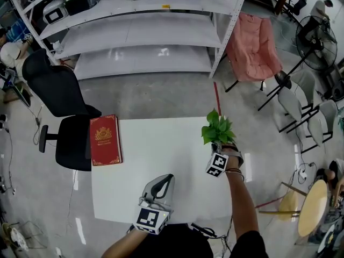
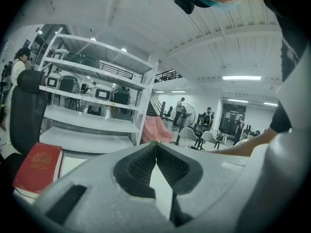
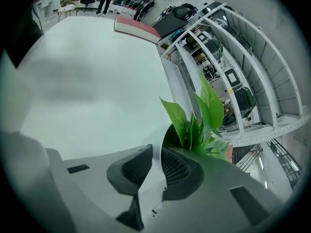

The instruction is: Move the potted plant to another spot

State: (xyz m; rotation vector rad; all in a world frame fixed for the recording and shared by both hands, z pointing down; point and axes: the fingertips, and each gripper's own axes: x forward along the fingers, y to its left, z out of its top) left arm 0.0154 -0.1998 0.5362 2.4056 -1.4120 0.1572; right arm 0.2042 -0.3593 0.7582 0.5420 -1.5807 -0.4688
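While your right gripper had its jaws clamped on the rim of the potted plant at the right edge of the surface, your left gripper had its jaws together on nothing, so you had apparently made the grasp and the relocation was outstanding.

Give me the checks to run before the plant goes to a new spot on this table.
1. Right gripper clamped on the potted plant: ok, the jaws pinch the pot's white rim.
2. Left gripper out of the way: ok, its jaws are shut on nothing and it sits near the table's front edge.
3. Free space on the table: ok, there is bare white top between book and plant.
4. Red book clear of the path: ok, it lies at the left edge.
5. Pot lifted off the top: cannot tell.
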